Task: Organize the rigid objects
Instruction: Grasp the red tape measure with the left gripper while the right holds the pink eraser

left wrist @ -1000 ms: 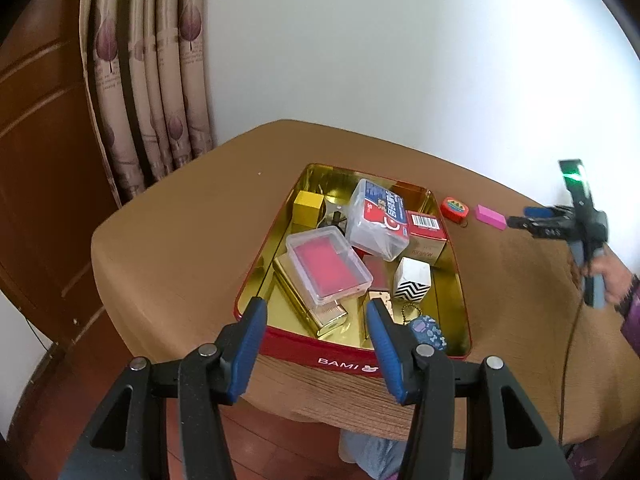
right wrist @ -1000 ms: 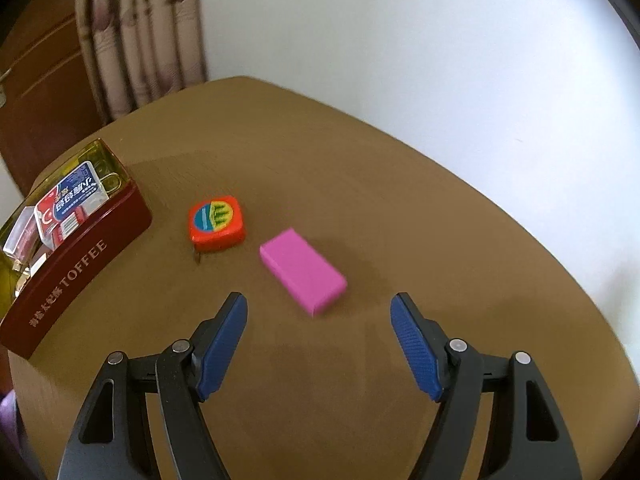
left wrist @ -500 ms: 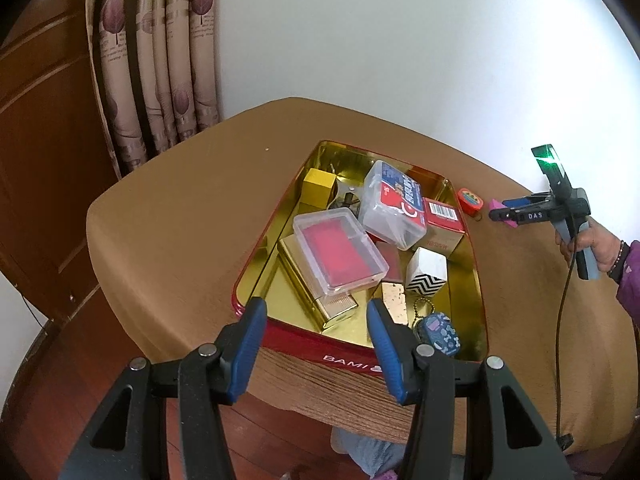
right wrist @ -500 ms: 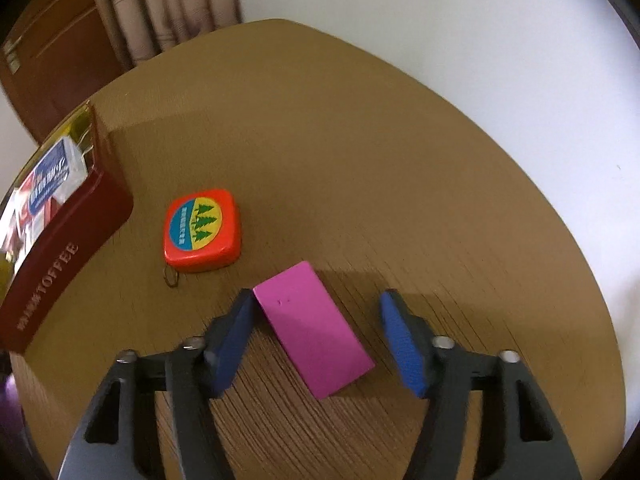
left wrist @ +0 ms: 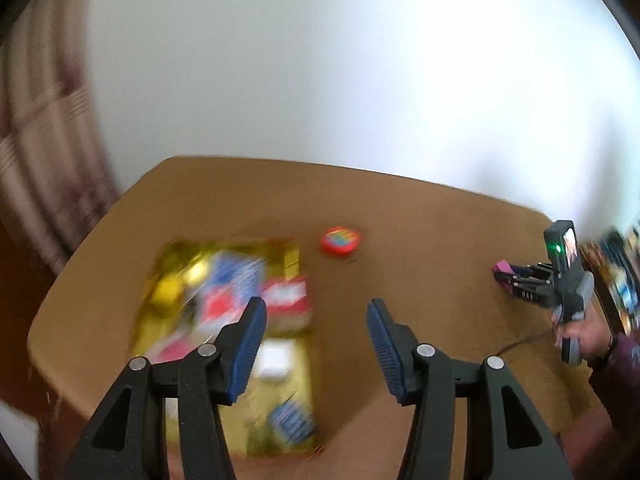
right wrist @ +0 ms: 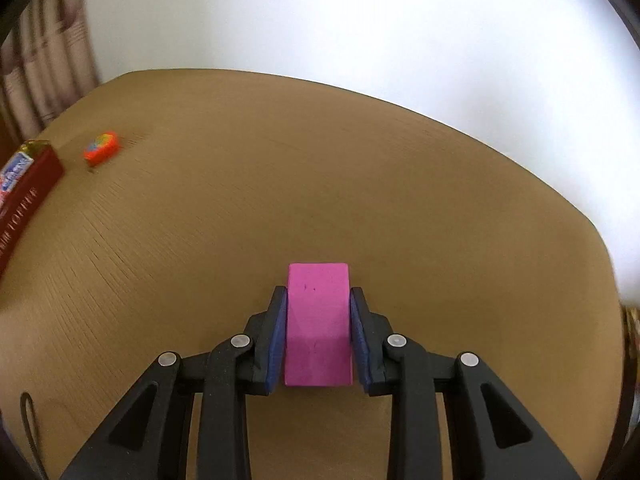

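Note:
My right gripper (right wrist: 319, 300) is shut on a pink rectangular block (right wrist: 318, 320), held between both blue pads above the brown table (right wrist: 320, 184). In the left wrist view the right gripper (left wrist: 505, 274) shows at the far right with the pink block (left wrist: 503, 268) at its tip. My left gripper (left wrist: 316, 312) is open and empty over the right side of the red and gold tin (left wrist: 296, 258), which is blurred and holds several small boxes. An orange tape measure (left wrist: 341, 241) lies on the table past the tin; it also shows in the right wrist view (right wrist: 101, 147).
The red tin wall (right wrist: 30, 196) stands at the far left of the right wrist view. A white wall runs behind the table. Curtains (left wrist: 44, 152) hang at the left. The table edge curves round at the right and back.
My right gripper has closed on the pink block and lifted it away from the tape measure. My left gripper has swung to the right; its view is now blurred.

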Demonstrator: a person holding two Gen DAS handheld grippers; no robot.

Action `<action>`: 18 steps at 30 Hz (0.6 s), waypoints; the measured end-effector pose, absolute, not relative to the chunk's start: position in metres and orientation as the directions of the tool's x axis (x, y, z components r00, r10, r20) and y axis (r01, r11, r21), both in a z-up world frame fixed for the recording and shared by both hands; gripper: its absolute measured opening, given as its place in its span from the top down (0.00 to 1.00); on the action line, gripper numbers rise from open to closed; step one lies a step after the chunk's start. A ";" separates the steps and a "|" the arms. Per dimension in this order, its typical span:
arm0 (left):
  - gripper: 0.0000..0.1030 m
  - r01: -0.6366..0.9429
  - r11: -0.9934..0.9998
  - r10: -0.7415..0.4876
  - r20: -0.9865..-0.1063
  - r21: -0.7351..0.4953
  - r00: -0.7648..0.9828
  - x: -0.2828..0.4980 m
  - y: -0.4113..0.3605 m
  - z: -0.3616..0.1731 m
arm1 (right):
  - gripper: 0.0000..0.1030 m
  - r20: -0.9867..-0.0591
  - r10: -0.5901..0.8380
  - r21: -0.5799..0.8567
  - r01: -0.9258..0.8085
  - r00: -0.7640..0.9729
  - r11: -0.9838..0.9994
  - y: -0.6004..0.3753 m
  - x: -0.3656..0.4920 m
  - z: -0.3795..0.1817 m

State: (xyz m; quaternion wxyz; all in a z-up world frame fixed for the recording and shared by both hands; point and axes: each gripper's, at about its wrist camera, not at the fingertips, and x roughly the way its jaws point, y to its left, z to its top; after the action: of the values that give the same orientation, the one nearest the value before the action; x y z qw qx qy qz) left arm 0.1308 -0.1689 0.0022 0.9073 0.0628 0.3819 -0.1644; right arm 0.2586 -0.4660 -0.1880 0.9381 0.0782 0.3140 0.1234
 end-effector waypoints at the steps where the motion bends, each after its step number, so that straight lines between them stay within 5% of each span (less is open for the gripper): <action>1: 0.38 0.383 0.924 -0.254 -0.738 0.006 0.625 0.148 -0.189 0.002 | 0.74 -0.565 0.283 0.241 -0.173 0.775 0.955 -0.475 0.253 -0.193; 4: 0.38 0.434 0.901 -0.272 -0.767 0.009 0.581 0.191 -0.227 -0.005 | 0.74 -0.538 0.292 0.273 -0.164 0.791 0.948 -0.490 0.237 -0.206; 8: 0.38 0.450 0.887 -0.151 -0.859 0.100 0.489 0.266 -0.274 -0.038 | 0.74 -0.517 0.312 0.309 -0.166 0.797 0.936 -0.498 0.223 -0.215; 18: 0.38 0.434 0.890 -0.008 -0.946 0.142 0.325 0.351 -0.287 -0.100 | 0.73 -0.467 0.410 0.430 -0.204 0.783 0.879 -0.534 0.219 -0.227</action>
State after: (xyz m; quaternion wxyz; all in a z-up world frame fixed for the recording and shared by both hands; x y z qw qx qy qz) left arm 0.3509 -0.2872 -0.0999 0.7918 0.1887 0.5640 -0.1394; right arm 0.2186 -0.5339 -0.2269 0.9267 0.1811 0.2846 0.1657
